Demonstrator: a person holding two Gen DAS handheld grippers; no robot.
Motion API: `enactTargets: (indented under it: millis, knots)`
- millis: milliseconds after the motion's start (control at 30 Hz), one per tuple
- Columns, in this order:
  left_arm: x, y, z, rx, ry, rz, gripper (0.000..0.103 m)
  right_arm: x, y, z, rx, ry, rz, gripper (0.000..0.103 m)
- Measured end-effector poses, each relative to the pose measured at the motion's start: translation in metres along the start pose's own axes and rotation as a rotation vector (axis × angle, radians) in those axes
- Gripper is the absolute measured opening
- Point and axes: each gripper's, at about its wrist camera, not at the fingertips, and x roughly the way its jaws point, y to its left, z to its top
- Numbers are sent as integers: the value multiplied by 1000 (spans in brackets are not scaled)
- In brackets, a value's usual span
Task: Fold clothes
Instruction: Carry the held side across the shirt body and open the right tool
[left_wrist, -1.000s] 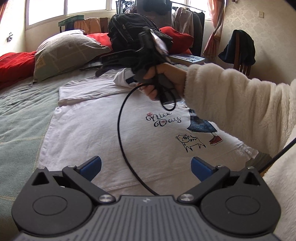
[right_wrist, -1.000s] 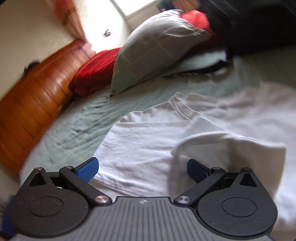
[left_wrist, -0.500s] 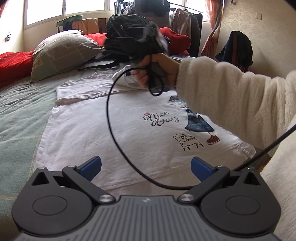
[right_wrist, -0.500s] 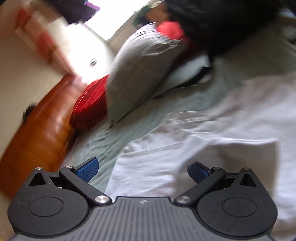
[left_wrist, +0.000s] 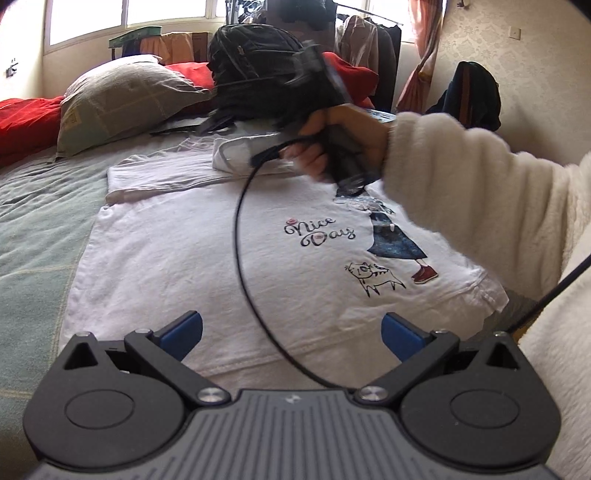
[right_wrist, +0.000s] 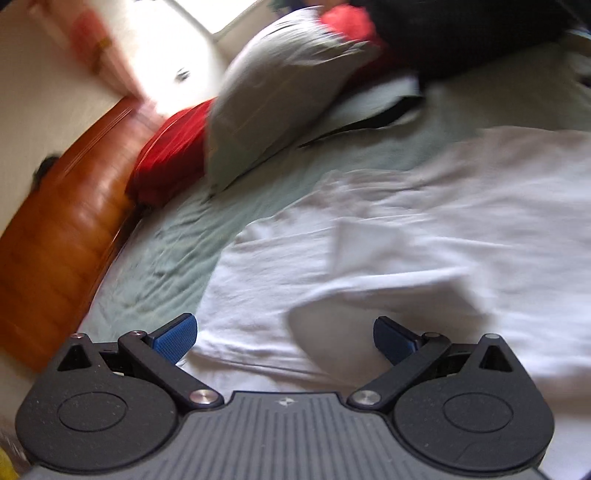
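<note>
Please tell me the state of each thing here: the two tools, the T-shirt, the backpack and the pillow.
Left tool: open, empty.
Right tool: open, empty.
White T-shirt: lying print-up on the bed, one sleeve folded in.
Black backpack: upright, zipped shut.
Grey pillow: propped up, tilted.

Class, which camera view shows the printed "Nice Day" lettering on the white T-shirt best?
The left wrist view: the "Nice Day" lettering sits sharp and unobstructed on the white T-shirt. The right wrist view shows only blurred plain white fabric, no print.
</note>
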Motion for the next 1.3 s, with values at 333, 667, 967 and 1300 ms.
enactTargets:
  millis: [333, 667, 967, 1300]
  knots:
    - [-1, -2, 1, 0, -4, 9, 102, -10, -50, 24, 185, -34, -114, 103]
    - [-1, 0, 2, -23, -2, 39, 102, 42, 16, 49, 120, 112, 248, 103]
    - [1, 1, 1, -21, 0, 35, 102, 28, 24, 45, 27, 48, 234, 103]
    - [0, 3, 1, -30, 10, 52, 102, 79, 15, 37, 89, 139, 184, 103]
